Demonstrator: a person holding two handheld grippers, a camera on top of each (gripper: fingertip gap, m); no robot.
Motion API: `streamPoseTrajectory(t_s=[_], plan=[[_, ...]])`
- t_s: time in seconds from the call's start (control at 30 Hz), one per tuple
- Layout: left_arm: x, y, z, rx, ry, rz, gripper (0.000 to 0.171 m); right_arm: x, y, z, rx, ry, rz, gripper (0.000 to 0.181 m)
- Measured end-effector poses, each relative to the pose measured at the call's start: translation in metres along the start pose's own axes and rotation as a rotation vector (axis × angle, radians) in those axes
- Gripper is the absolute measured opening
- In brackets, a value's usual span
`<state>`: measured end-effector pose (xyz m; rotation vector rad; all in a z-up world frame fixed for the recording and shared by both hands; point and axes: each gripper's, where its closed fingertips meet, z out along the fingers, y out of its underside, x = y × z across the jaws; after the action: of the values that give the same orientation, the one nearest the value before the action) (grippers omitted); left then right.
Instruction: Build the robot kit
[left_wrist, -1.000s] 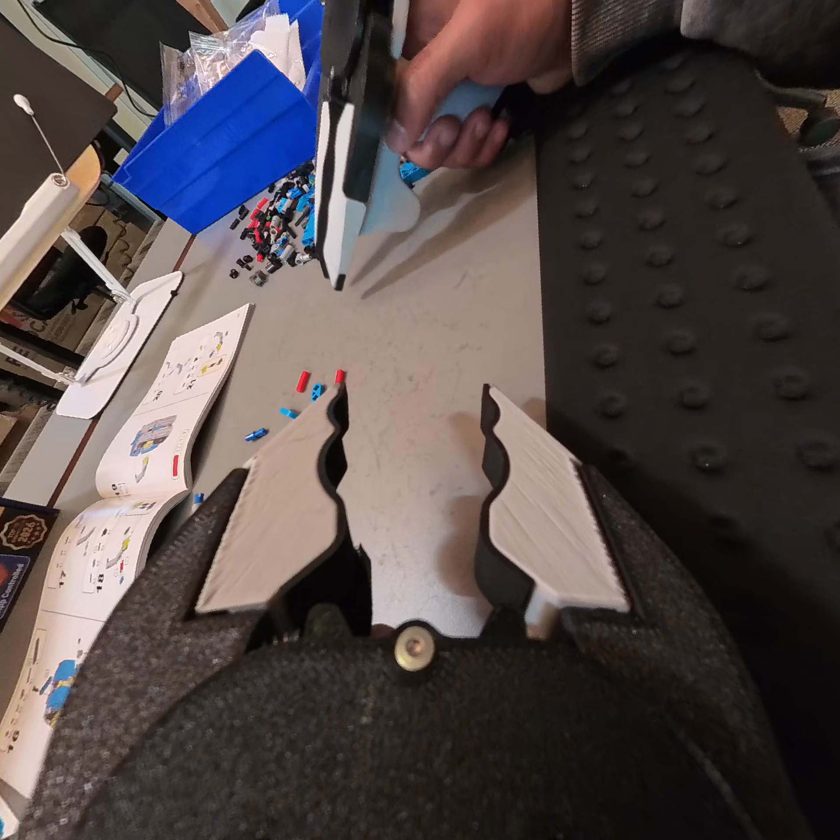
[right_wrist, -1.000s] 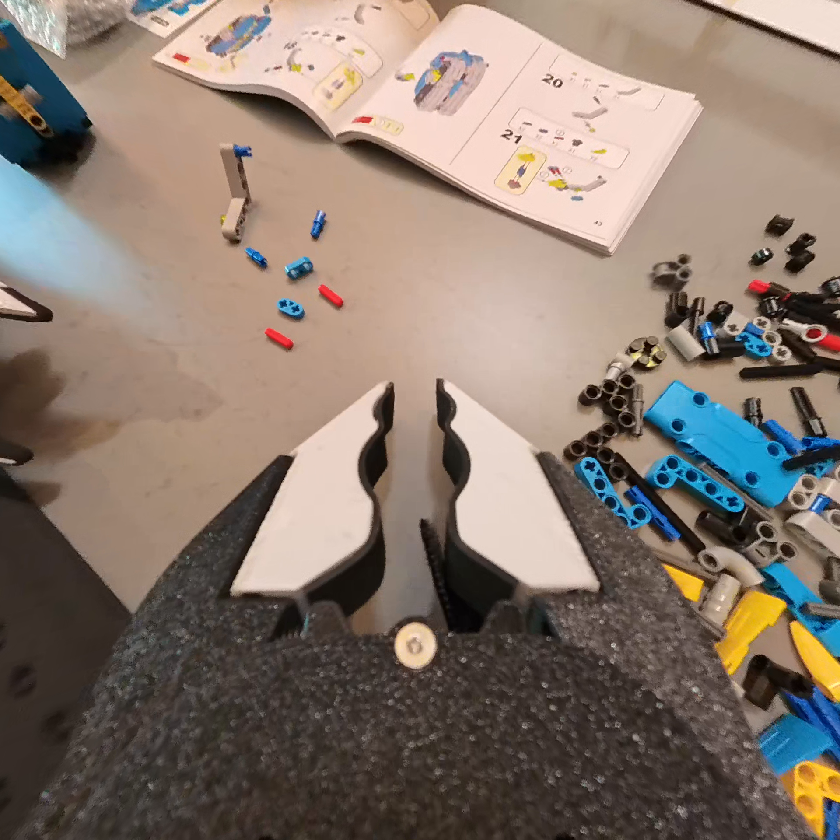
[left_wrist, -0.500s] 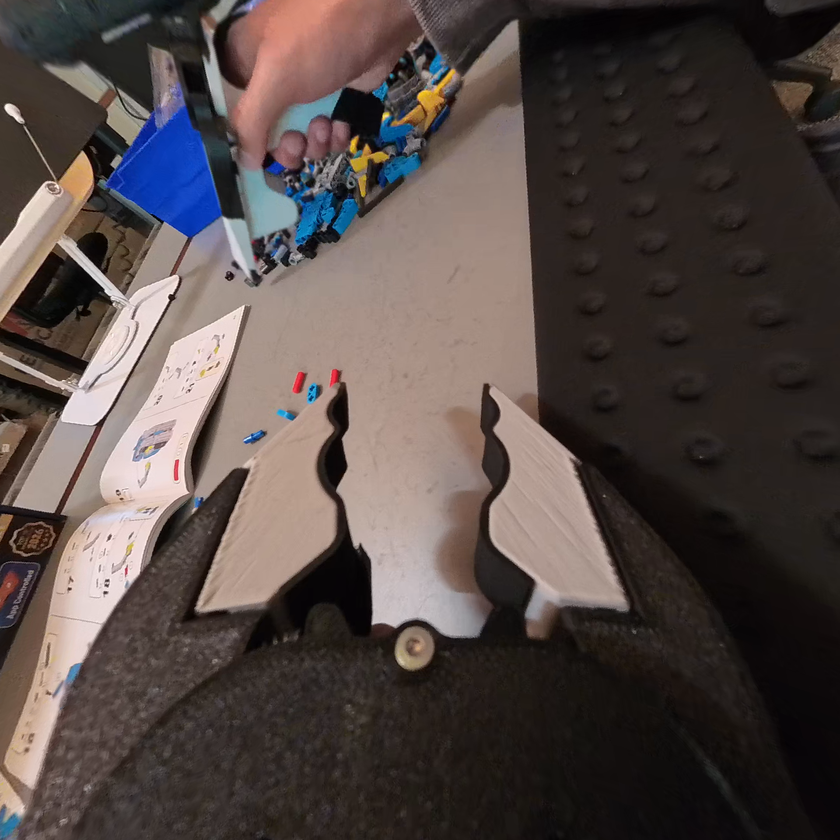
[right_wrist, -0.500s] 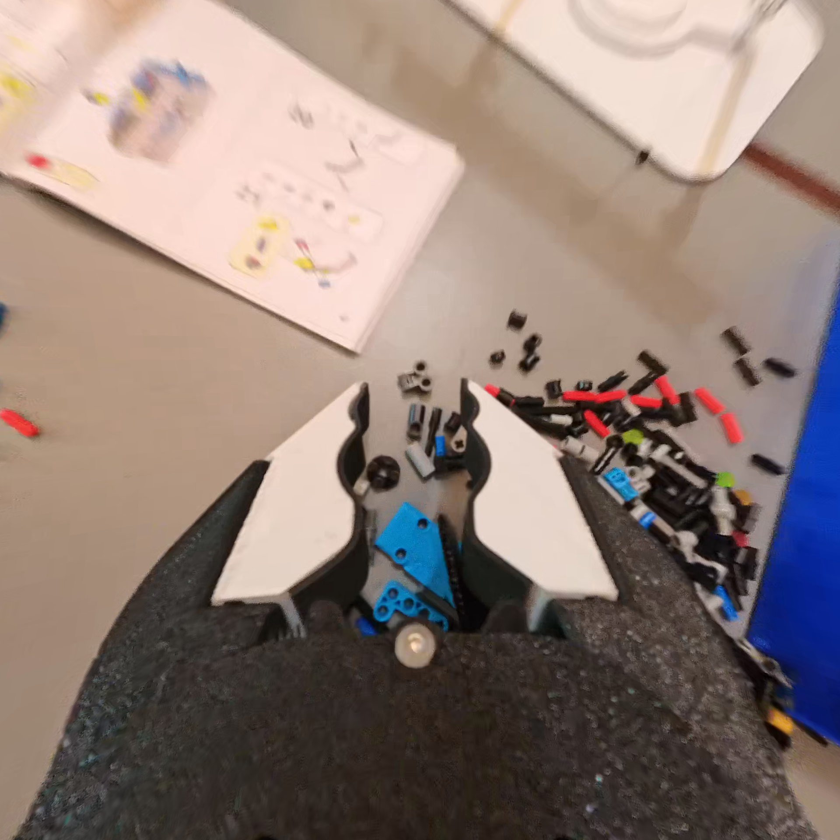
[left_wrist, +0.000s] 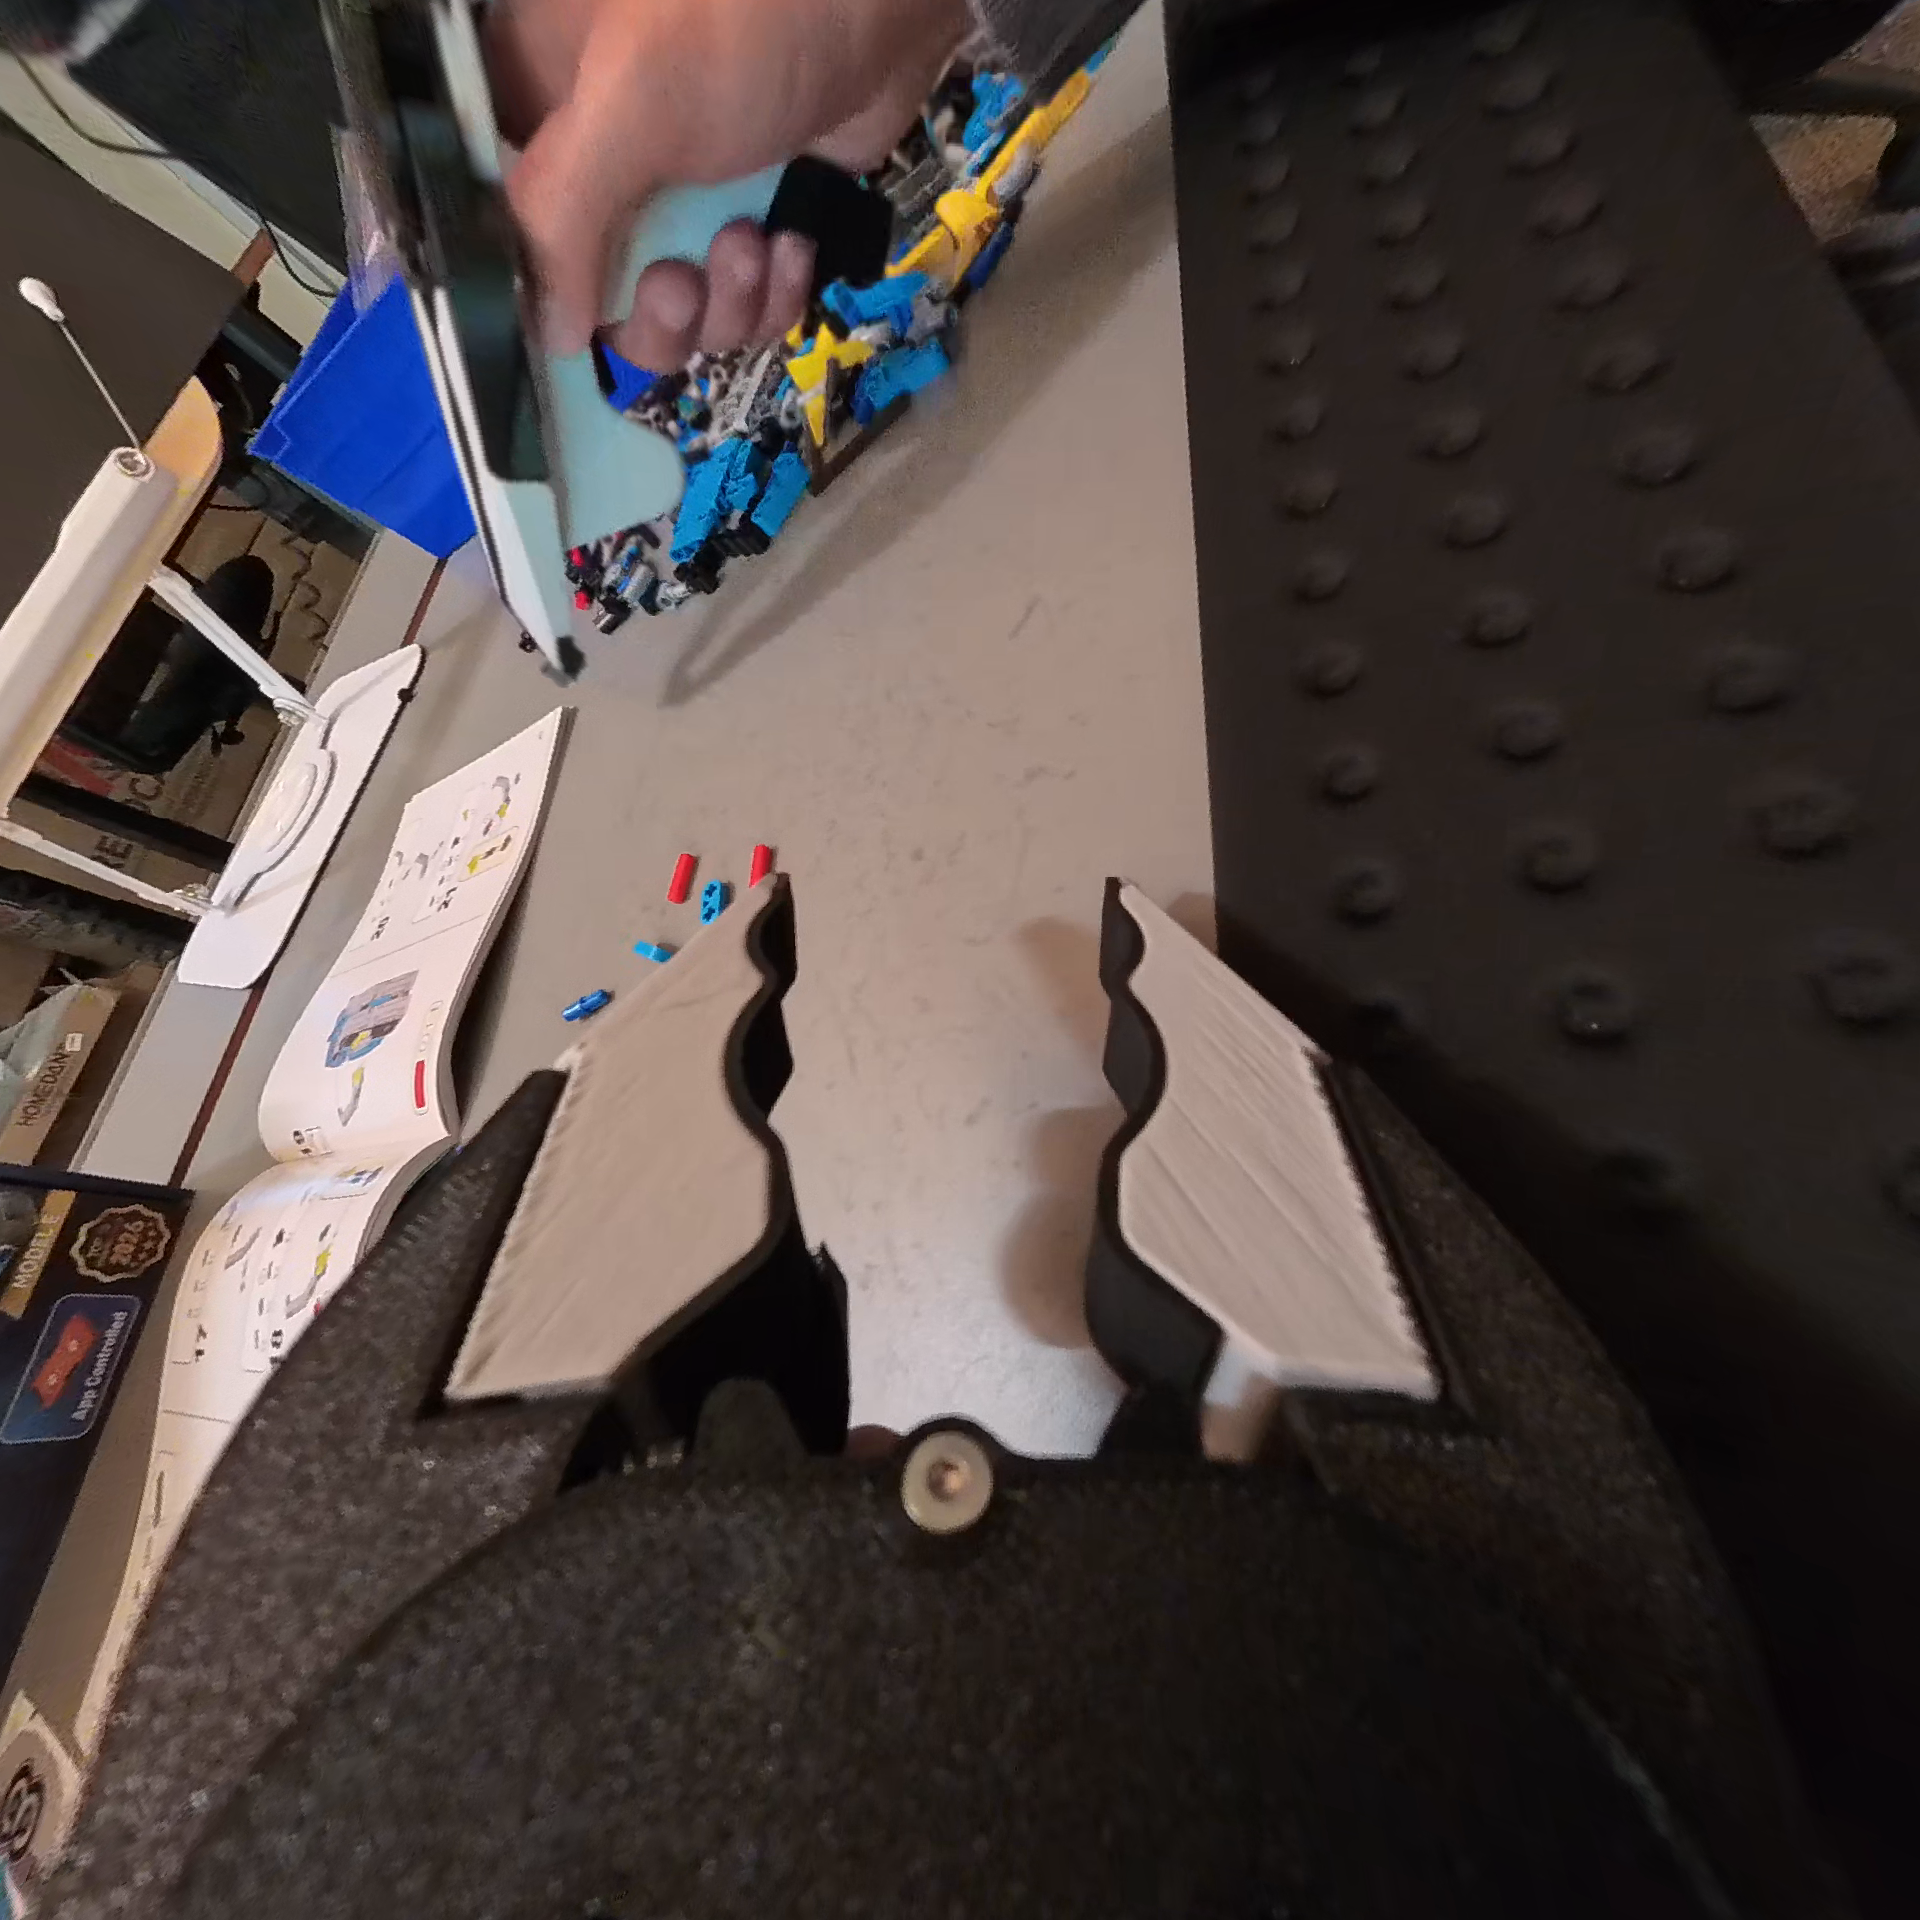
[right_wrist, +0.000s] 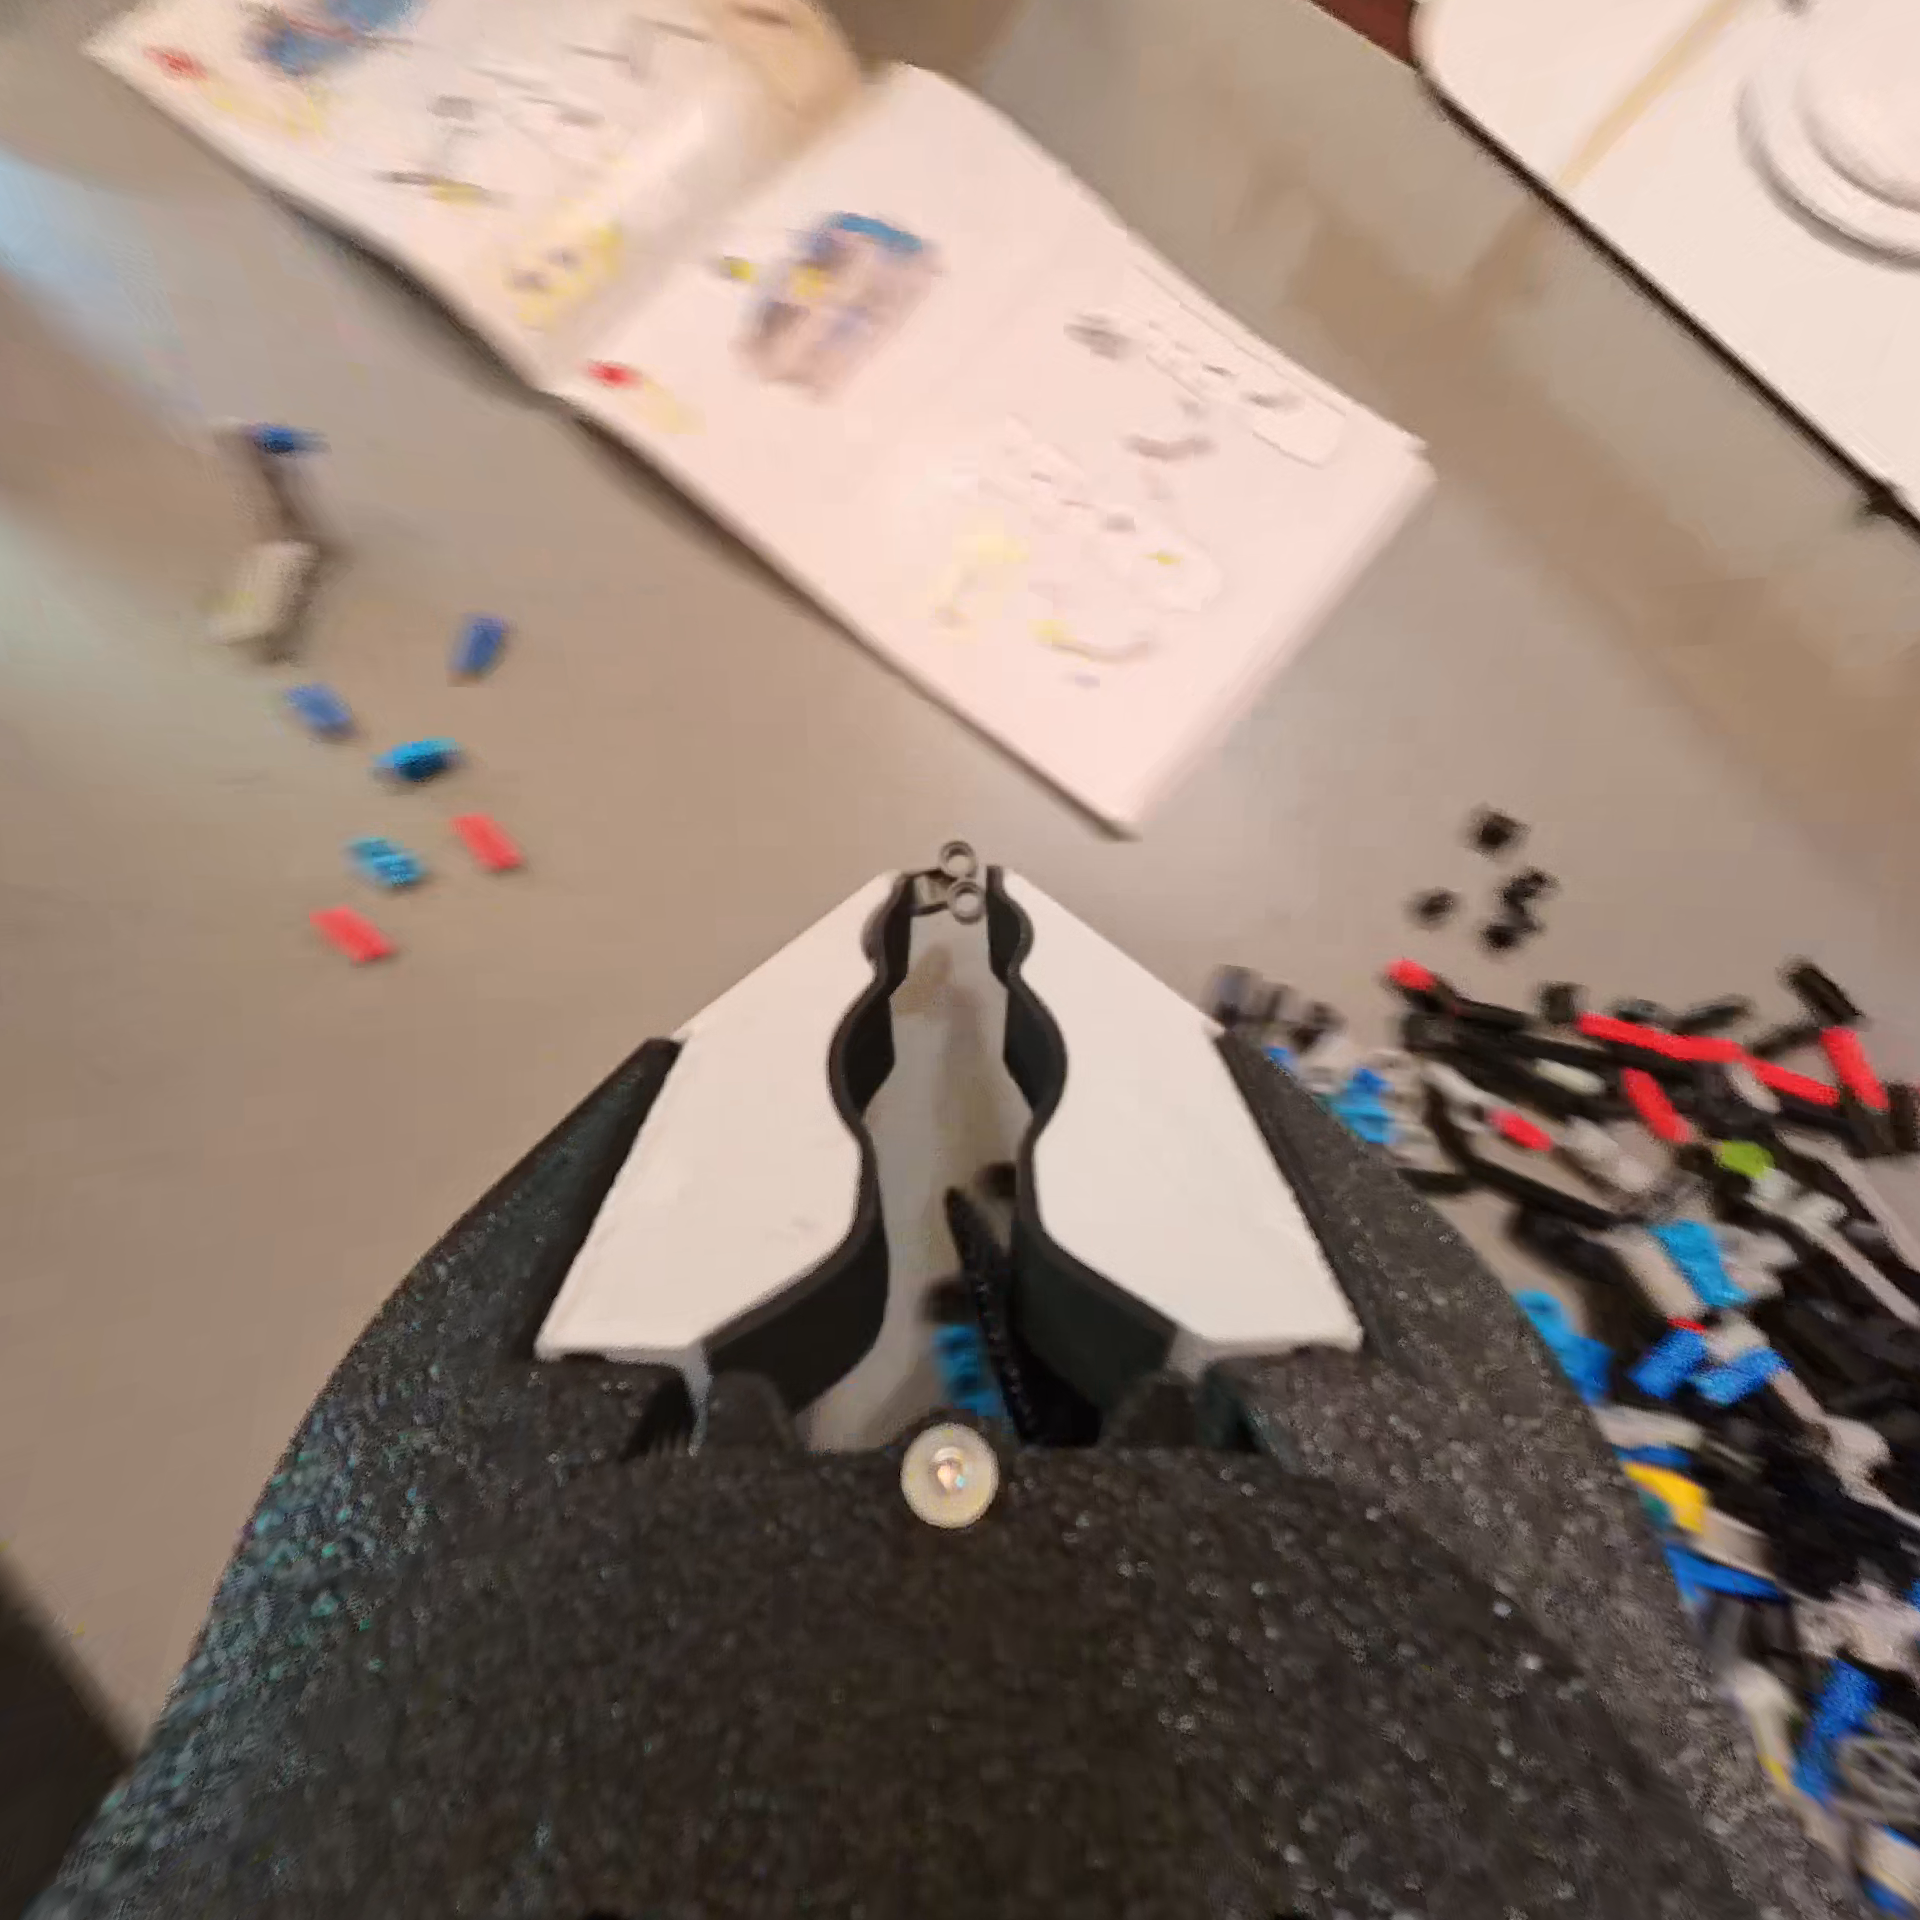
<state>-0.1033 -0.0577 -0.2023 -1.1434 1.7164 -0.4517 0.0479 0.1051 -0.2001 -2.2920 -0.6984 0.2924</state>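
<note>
Counts, approx where blur allows: 2 grippers, left gripper (left_wrist: 945, 894) w/ jaws wide apart and empty, right gripper (right_wrist: 951, 888) w/ tips pinched on 1 small grey connector piece (right_wrist: 958, 896). 1 open instruction booklet (right_wrist: 997, 436). 1 big pile of loose building pieces (right_wrist: 1683, 1226), too many and too blurred to count. Apart from it: 2 small red pins (right_wrist: 353, 935), abt 4 small blue bits (right_wrist: 416, 758), 1 grey angled beam (right_wrist: 260, 592). 1 blue bin (left_wrist: 374, 436). 1 white lamp base (right_wrist: 1766, 208). 1 black studded mat (left_wrist: 1558, 623). 1 hand (left_wrist: 707, 135) on right gripper.
</note>
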Motion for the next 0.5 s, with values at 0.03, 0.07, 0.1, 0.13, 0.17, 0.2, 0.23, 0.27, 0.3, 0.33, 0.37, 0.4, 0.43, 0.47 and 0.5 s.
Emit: streamPoseTrajectory(t_s=[0.03, 0.07, 0.1, 0.13, 0.17, 0.2, 0.23, 0.27, 0.3, 0.33, 0.37, 0.4, 0.43, 0.47, 0.5], plan=[[0.0, 0.0, 0.0, 0.0, 0.001, -0.003, 0.059, -0.025, -0.001, -0.005, 0.012, -0.049, -0.035, 0.014], [0.0, 0.0, 0.0, 0.0, 0.002, -0.005, 0.059, -0.054, 0.001, -0.008, 0.016, -0.11, -0.07, 0.014], [0.0, 0.0, 0.0, 0.001, 0.002, -0.006, 0.059, -0.079, 0.008, -0.009, 0.0, -0.155, -0.103, 0.013], [0.0, 0.0, 0.0, 0.001, 0.003, -0.007, 0.059, -0.1, 0.017, -0.009, -0.017, -0.176, -0.133, 0.014], [-0.001, 0.0, 0.0, 0.001, 0.003, -0.007, 0.059, -0.117, 0.025, -0.009, -0.029, -0.184, -0.163, 0.014], [-0.001, 0.0, 0.0, 0.002, 0.003, -0.008, 0.059, -0.13, 0.031, -0.009, -0.037, -0.187, -0.185, 0.014], [-0.001, 0.0, 0.0, 0.002, 0.003, -0.008, 0.059, -0.139, 0.037, -0.009, -0.044, -0.187, -0.203, 0.014], [-0.001, 0.0, 0.0, 0.002, 0.003, -0.008, 0.059, -0.144, 0.042, -0.008, -0.056, -0.179, -0.216, 0.014], [-0.001, 0.0, 0.0, 0.002, 0.003, -0.007, 0.059, -0.146, 0.048, -0.006, -0.083, -0.17, -0.227, 0.015], [0.0, 0.0, 0.0, 0.001, 0.003, -0.006, 0.059, -0.145, 0.049, -0.005, -0.079, -0.158, -0.229, 0.015], [0.0, 0.0, 0.0, 0.0, 0.003, -0.005, 0.059, -0.141, 0.048, -0.005, -0.069, -0.135, -0.214, 0.015], [0.0, 0.0, 0.0, 0.0, 0.003, -0.005, 0.059, -0.132, 0.049, -0.005, -0.076, -0.09, -0.19, 0.028], [-0.001, 0.0, 0.0, -0.001, 0.001, -0.006, 0.059, -0.125, 0.05, -0.01, -0.087, -0.061, -0.152, 0.046], [-0.001, 0.0, 0.0, -0.001, -0.001, -0.008, 0.059, -0.122, 0.053, -0.02, -0.09, -0.055, -0.118, 0.051], [-0.002, 0.0, 0.0, 0.0, -0.002, -0.011, 0.059, -0.115, 0.053, -0.033, -0.066, -0.033, -0.079, 0.05]])
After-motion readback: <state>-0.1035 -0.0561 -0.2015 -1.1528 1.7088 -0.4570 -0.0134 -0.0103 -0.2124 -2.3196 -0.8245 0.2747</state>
